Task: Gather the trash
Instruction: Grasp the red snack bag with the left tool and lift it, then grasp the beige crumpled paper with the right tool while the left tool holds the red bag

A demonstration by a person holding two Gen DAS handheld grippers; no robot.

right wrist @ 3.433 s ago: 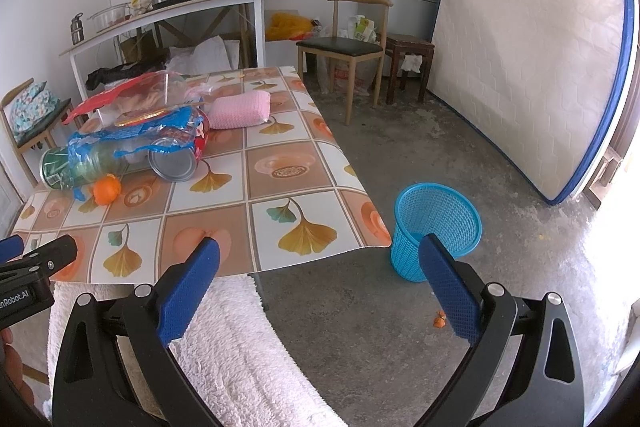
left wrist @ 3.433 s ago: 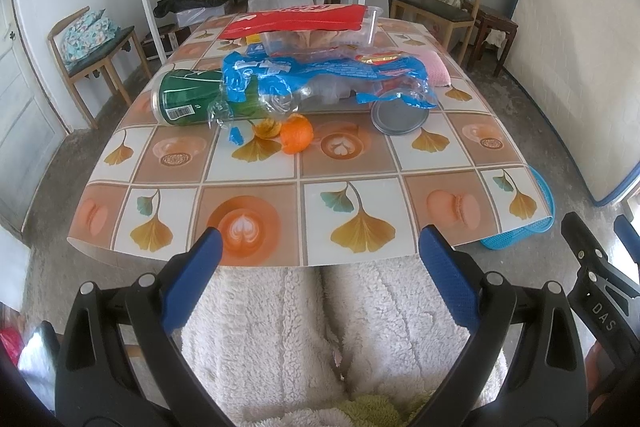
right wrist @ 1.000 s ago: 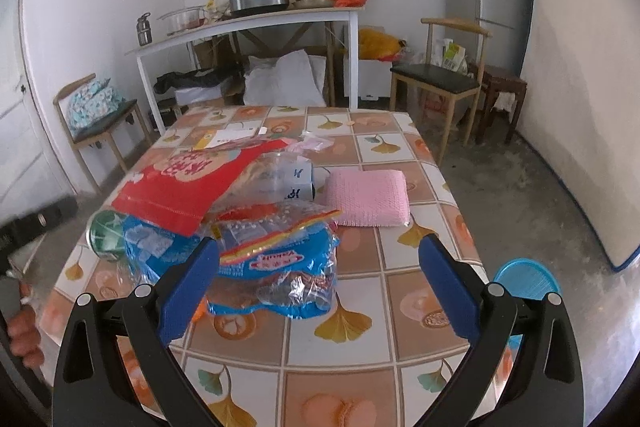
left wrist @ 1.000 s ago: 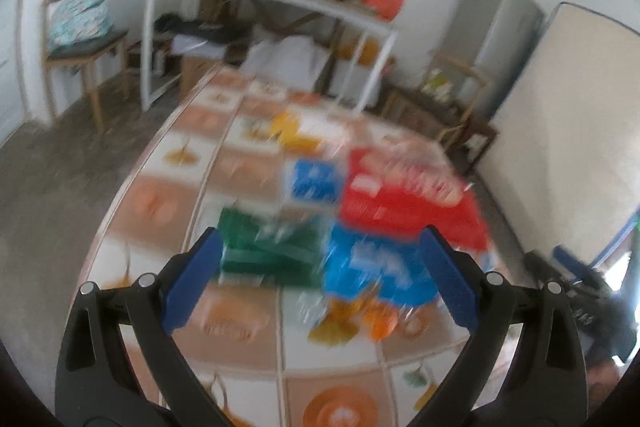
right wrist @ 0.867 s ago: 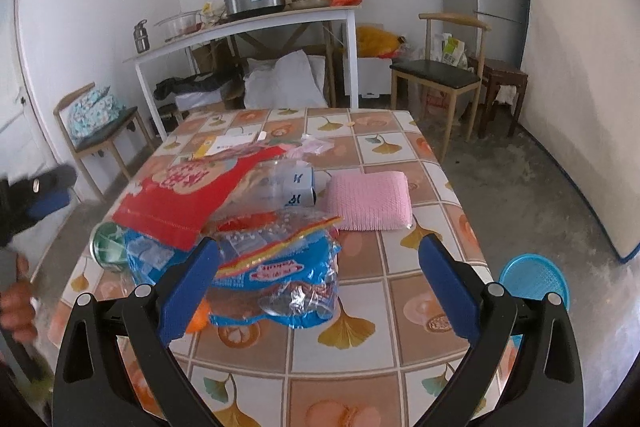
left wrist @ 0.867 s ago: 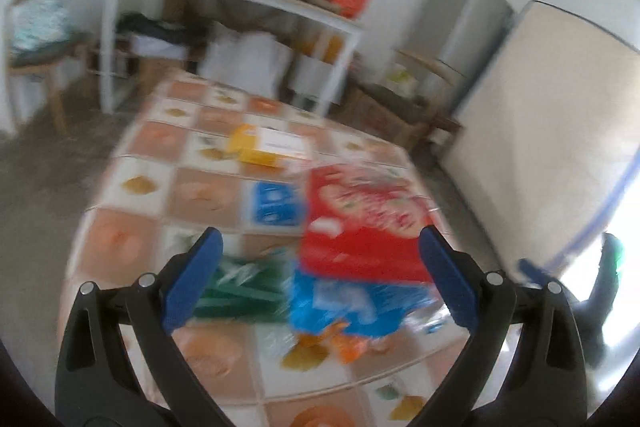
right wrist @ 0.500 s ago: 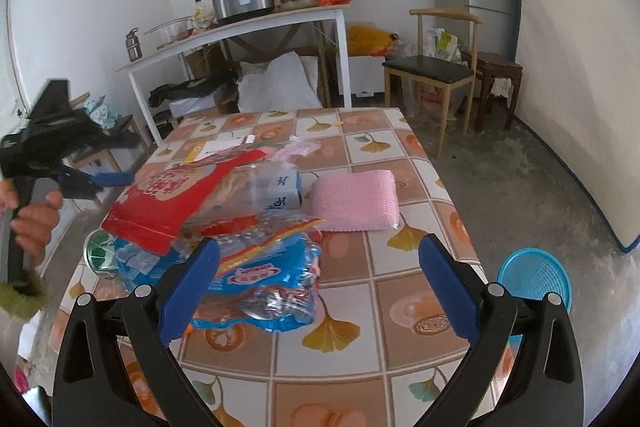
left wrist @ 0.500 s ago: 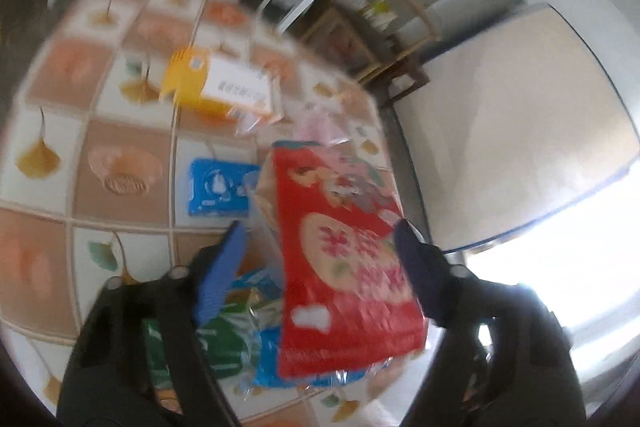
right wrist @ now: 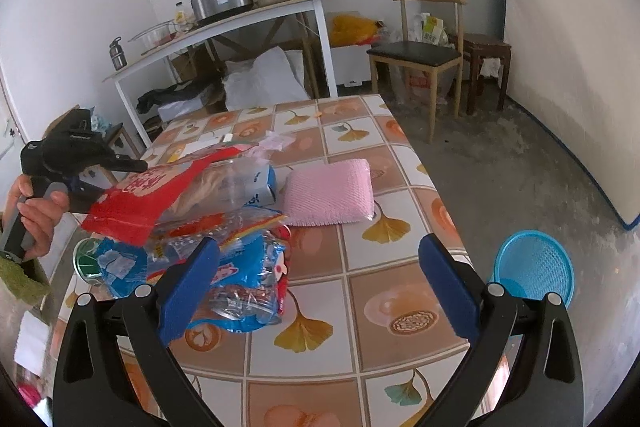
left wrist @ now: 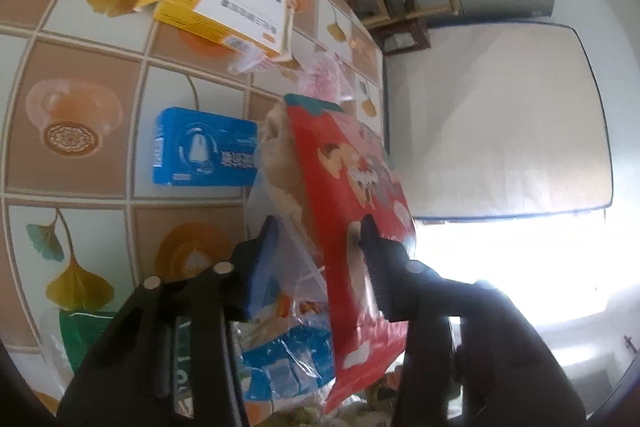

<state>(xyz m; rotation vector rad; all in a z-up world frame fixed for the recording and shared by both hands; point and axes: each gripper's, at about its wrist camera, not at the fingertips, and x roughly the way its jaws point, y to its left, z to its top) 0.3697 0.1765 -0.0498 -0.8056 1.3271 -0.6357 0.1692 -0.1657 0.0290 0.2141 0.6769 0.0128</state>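
A red snack bag (left wrist: 352, 187) lies tilted on top of a pile of wrappers on the tiled table (right wrist: 400, 307). My left gripper (left wrist: 318, 251) straddles the bag's near edge and its jaws are closing; one black finger (left wrist: 372, 247) lies against the red face, while the blue pad (left wrist: 264, 267) stands off it behind clear film. In the right wrist view the red snack bag (right wrist: 160, 187) sits between the left gripper's (right wrist: 116, 183) fingers at the table's left side. My right gripper (right wrist: 320, 283) hangs open over the near table, empty, just right of a blue wrapper (right wrist: 240, 267).
A blue tissue pack (left wrist: 200, 153) and a yellow box (left wrist: 216, 3) lie beyond the pile. A green can (right wrist: 86, 259) and a pink cloth (right wrist: 330, 193) flank it. A blue basket (right wrist: 534, 269) stands on the floor at the right. Chairs and a white side table stand behind.
My left gripper swung round to the table's left side, dropped onto the red bag and narrowed its jaws around it. The right gripper drifted slightly closer to the table.
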